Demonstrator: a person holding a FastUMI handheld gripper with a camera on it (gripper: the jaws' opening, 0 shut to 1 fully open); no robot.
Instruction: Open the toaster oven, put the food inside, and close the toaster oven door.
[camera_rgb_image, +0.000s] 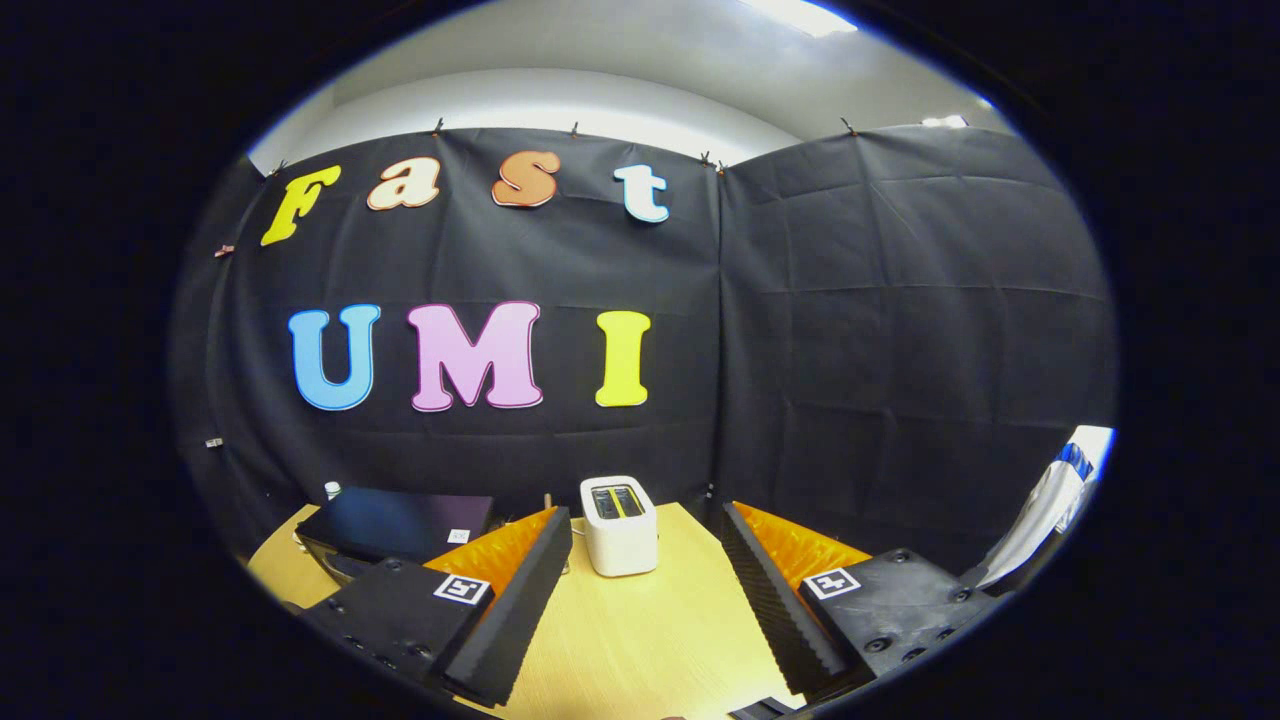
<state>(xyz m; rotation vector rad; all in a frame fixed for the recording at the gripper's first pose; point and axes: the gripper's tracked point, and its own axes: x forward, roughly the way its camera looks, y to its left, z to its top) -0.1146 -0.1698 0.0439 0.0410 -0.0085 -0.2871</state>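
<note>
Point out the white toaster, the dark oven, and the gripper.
white toaster (619, 535): gripper view, front face.
dark oven (395, 522): gripper view, top panel.
gripper (645, 590): gripper view, midway between its open fingertips, over the table.

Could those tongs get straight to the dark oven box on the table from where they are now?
Probably not straight: the open tongs point at the white two-slot toaster standing beyond them on the bare wooden table. The dark, flat-topped toaster oven sits off behind the left finger, so they would likely need to swing left first.
</note>
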